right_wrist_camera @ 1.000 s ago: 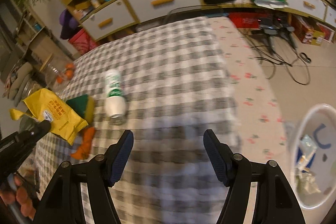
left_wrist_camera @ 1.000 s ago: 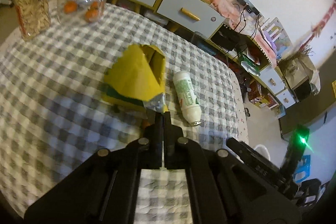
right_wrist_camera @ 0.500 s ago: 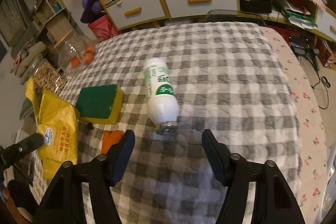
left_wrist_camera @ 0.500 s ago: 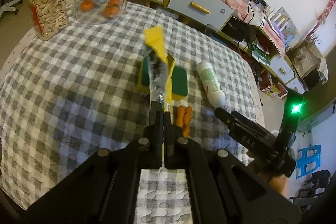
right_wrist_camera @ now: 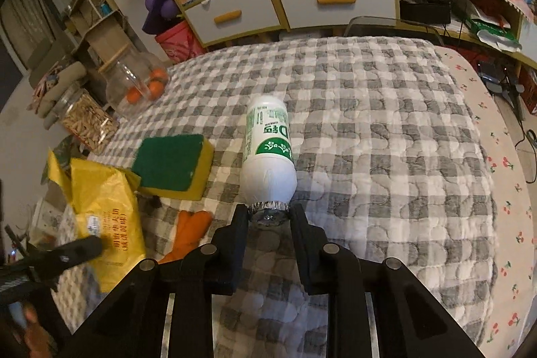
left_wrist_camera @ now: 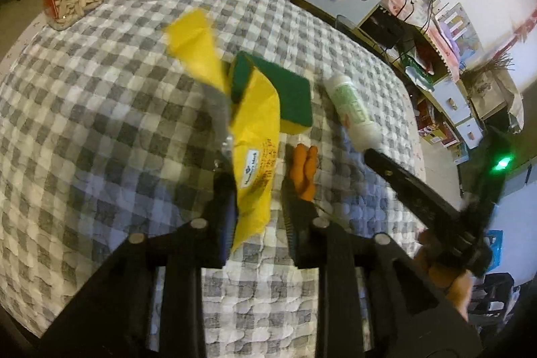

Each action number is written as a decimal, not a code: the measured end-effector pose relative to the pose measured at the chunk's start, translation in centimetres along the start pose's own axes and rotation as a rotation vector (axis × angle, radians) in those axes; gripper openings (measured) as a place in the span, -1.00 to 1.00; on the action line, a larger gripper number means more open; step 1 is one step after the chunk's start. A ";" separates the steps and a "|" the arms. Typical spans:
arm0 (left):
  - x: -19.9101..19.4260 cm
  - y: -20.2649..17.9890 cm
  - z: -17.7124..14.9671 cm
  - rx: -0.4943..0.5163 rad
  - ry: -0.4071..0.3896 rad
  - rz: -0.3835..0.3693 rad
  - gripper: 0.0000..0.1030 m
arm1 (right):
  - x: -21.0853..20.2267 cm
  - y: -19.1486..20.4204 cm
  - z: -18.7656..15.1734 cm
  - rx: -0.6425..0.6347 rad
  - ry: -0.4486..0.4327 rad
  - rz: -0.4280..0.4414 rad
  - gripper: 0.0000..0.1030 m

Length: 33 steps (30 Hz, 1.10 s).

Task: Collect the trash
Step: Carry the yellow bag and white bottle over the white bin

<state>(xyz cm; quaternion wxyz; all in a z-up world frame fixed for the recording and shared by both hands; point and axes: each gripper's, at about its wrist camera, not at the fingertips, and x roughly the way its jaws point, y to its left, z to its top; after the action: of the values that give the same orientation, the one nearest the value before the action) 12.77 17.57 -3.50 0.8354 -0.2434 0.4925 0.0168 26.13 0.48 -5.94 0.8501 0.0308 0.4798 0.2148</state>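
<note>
Yellow wrapper [left_wrist_camera: 256,136] hangs between my left tool's [left_wrist_camera: 256,190] fingers, and those jaws are opening with the foil still in the gap, so I judge I'm letting it drop rather than carrying it on. It droops over the green sponge [left_wrist_camera: 288,96], just beside the orange peel [left_wrist_camera: 303,170] on the checked bench [left_wrist_camera: 100,130]. No bin shows in either view, so I can't say where the trash ends up.

My right tool [right_wrist_camera: 268,217] is closing on the bottle [right_wrist_camera: 268,153], which lies on its side near the middle of the bench with its foil-capped neck pointing straight at me. The pads sit either side of that neck and look to be touching it. Taking it by the neck makes sense: it's the narrow end, and the fat body would roll away. The jars [right_wrist_camera: 110,103] at the far edge aren't trash, so I leave them.
</note>
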 end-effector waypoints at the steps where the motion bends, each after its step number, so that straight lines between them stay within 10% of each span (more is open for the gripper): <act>1: 0.1 0.0 0.0 0.003 0.001 0.005 -0.47 | -0.3 0.0 0.0 0.000 -0.002 0.002 -0.49; 4: 0.3 -0.3 -0.2 0.019 0.000 0.011 -0.95 | -1.5 -0.2 -0.1 -0.002 -0.009 0.001 -0.49; 33: -0.3 -10.6 -1.8 0.199 -0.024 -0.154 -0.99 | -14.6 -7.8 -3.0 0.022 -0.081 -0.099 -0.49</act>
<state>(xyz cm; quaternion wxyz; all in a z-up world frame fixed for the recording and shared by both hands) 13.94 7.52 0.17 0.8600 -0.1963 0.4616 -0.0934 19.75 -12.78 2.16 0.8779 0.0251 0.4485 0.1660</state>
